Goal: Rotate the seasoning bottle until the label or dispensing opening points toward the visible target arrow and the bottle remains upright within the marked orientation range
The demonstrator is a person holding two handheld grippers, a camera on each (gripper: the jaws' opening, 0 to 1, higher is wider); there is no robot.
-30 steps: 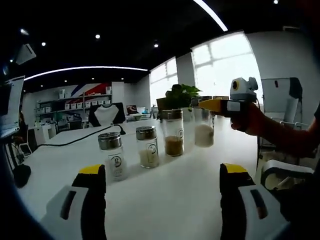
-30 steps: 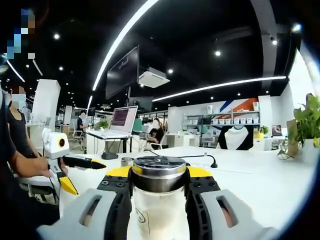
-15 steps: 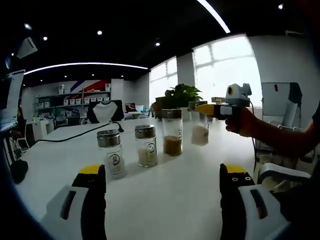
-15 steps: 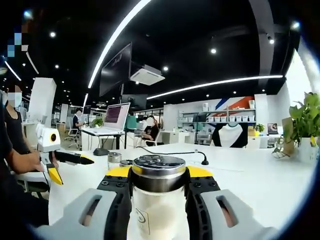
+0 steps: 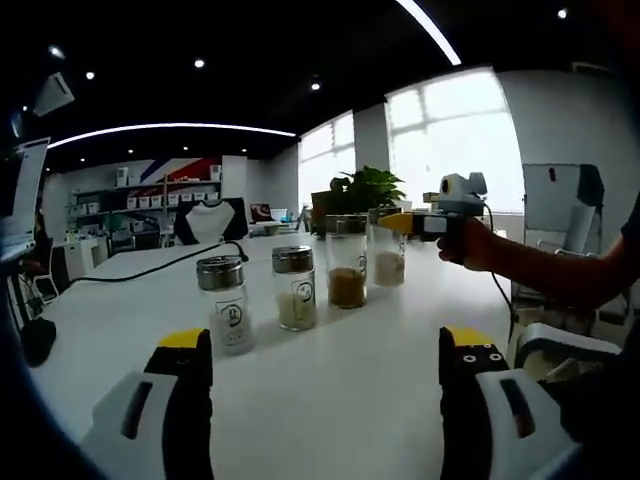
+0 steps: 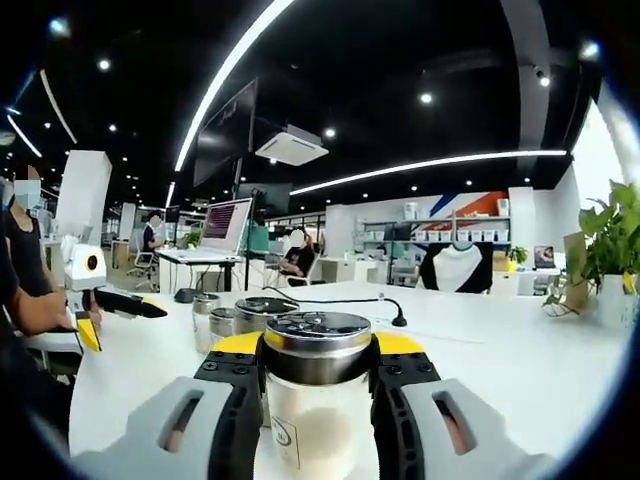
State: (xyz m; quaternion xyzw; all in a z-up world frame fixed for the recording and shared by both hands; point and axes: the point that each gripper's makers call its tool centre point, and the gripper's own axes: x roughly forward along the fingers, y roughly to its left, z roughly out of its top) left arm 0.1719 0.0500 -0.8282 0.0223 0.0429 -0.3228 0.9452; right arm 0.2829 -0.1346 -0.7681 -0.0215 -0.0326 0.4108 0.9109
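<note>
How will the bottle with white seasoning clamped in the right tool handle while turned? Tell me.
The bottle with white seasoning looks like smooth clear glass, so it could slip in the right tool and is probably fragile. It is tall and narrow with a metal cap, so likely tippy once released.

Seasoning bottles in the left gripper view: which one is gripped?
The farthest bottle, holding white powder, at the row's right end. The right gripper is shut on it; the other three bottles stand free.
</note>
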